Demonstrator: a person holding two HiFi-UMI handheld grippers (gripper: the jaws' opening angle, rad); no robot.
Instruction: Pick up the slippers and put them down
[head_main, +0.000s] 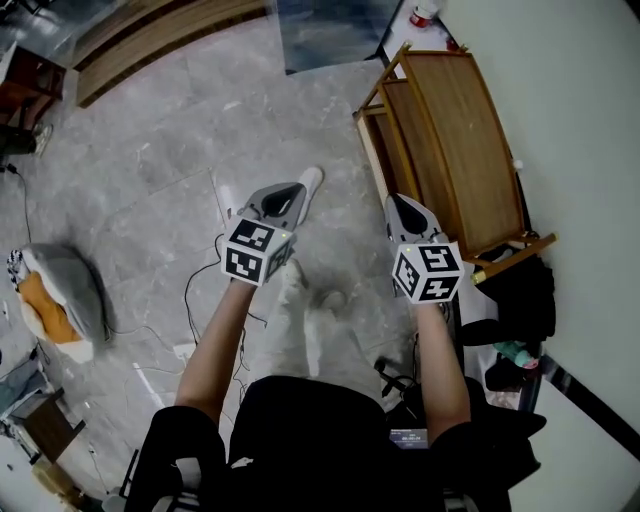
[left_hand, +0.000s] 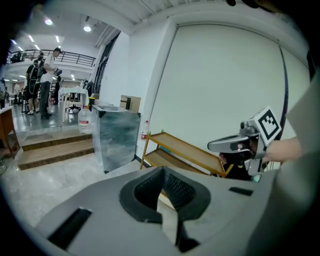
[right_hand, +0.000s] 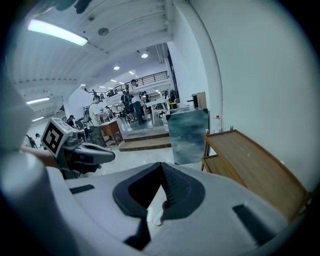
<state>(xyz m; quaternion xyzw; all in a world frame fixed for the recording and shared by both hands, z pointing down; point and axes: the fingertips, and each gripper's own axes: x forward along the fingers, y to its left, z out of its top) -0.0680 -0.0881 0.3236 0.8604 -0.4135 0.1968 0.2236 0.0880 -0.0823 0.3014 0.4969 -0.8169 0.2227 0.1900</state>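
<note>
Nearest, left claw (left_hand: 162, 171) and right claw (right_hand: 161, 166): both pinched tip to tip, gripping nothing, held well above the floor (head_main: 150, 170). Farther down, one white slipper (head_main: 312, 182) lying on the tiles, partly hidden past the left claw, near the wooden rack (head_main: 455, 130). Probably light, soft and bendy; best taken across the upper or a side edge, after opening wide.

pale grey marble-look floor (head_main: 150, 170) fills most of the head view. a wooden two-tier rack (head_main: 460, 150) stands at the upper right against a plain white wall (head_main: 580, 120). wooden steps (head_main: 150, 35) cross the upper left. ceiling strip lights (right_hand: 57, 32) glow in the hall behind.
</note>
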